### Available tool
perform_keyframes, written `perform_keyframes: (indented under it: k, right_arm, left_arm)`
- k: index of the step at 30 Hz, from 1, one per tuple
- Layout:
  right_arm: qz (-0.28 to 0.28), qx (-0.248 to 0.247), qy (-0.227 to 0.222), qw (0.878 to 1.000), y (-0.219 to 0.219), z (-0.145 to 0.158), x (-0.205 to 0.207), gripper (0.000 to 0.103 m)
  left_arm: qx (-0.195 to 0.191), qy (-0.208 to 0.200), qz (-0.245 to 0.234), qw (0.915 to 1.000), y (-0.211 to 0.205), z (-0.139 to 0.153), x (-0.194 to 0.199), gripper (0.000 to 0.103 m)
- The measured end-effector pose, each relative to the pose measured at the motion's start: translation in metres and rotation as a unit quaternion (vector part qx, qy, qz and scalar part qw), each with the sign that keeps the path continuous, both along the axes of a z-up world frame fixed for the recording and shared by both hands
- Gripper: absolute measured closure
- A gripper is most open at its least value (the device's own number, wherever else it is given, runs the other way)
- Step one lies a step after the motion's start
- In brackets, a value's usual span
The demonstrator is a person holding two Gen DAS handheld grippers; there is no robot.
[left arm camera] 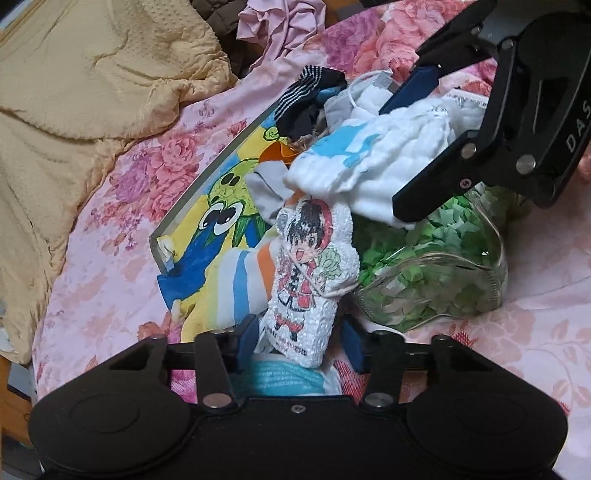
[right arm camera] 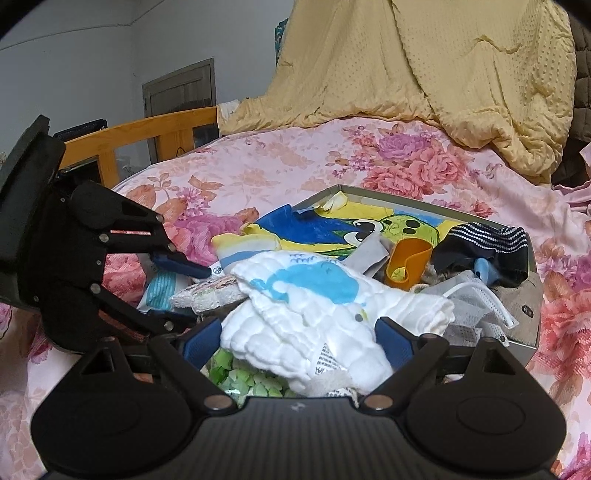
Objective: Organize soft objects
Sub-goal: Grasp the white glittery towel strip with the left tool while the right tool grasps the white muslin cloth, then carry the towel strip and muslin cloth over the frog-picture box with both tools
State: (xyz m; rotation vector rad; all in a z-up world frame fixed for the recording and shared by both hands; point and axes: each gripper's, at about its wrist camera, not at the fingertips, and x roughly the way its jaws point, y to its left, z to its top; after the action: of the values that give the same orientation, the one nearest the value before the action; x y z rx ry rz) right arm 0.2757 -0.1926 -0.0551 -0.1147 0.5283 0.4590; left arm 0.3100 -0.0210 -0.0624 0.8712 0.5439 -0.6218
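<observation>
A shallow grey tray point(left arm camera: 207, 177) with a cartoon picture lies on the flowered bed; it also shows in the right wrist view point(right arm camera: 406, 197). My right gripper point(right arm camera: 299, 341) has its jaws wide around a white quilted cloth with blue print point(right arm camera: 295, 295), over the tray; it shows in the left wrist view point(left arm camera: 397, 155) too. My left gripper point(left arm camera: 301, 343) has its jaws apart around a small white towel printed with a cartoon boy point(left arm camera: 310, 273), which hangs between them. A striped dark sock point(left arm camera: 314, 88), face masks point(right arm camera: 476, 306) and an orange cup point(right arm camera: 408, 267) lie in the tray.
A clear glass jar full of green paper bits point(left arm camera: 439, 273) lies beside the tray. A yellow blanket point(left arm camera: 81, 110) is heaped at the back. Lilac clothing point(left arm camera: 280, 26) lies beyond the tray. A wooden bed rail point(right arm camera: 147, 133) runs along the far left.
</observation>
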Motion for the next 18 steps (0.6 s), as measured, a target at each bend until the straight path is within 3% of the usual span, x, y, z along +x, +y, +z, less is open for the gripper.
perform_keyframes:
  k: [2, 7, 13, 14, 18]
  right_arm:
    - [0.001, -0.001, 0.003, 1.000, 0.001, -0.001, 0.000, 0.010]
    - [0.003, -0.003, 0.002, 1.000, 0.001, -0.001, -0.001, 0.012]
    - [-0.006, 0.006, 0.002, 1.000, -0.002, 0.001, -0.001, 0.025]
    - [-0.007, 0.006, 0.001, 1.000, -0.003, 0.001, -0.001, 0.027]
    - [-0.009, 0.006, 0.000, 1.000, -0.004, 0.002, -0.003, 0.035]
  left_arm:
    - [0.008, -0.004, 0.002, 1.0000, -0.003, -0.002, 0.000, 0.065]
    - [-0.003, -0.006, 0.013, 0.9999, -0.003, 0.001, 0.002, 0.073]
    - [-0.031, -0.012, 0.035, 0.9988, 0.002, 0.007, -0.003, 0.085]
    - [-0.037, -0.010, 0.039, 0.9985, 0.003, 0.008, -0.004, 0.091]
    - [-0.065, 0.004, 0.062, 0.9959, 0.007, 0.008, -0.011, 0.091]
